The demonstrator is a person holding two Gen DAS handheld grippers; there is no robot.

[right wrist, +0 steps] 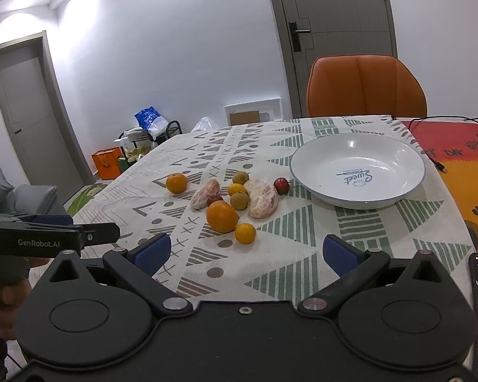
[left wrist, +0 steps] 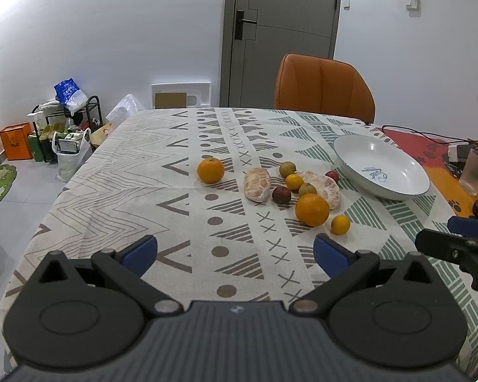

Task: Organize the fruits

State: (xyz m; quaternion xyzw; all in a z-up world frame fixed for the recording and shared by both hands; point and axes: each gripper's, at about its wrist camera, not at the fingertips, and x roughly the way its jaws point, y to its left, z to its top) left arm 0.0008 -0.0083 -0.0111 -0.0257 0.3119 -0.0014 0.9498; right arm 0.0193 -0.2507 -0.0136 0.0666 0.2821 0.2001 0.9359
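The left claw and right claw hang released and empty over the near edge of the surface. Mid-surface lies a cluster of fruits, one orange apart toward the left edge. The white plate sits empty near the right edge.

Bright ceiling light, sharp focus, fisheye-bent edges
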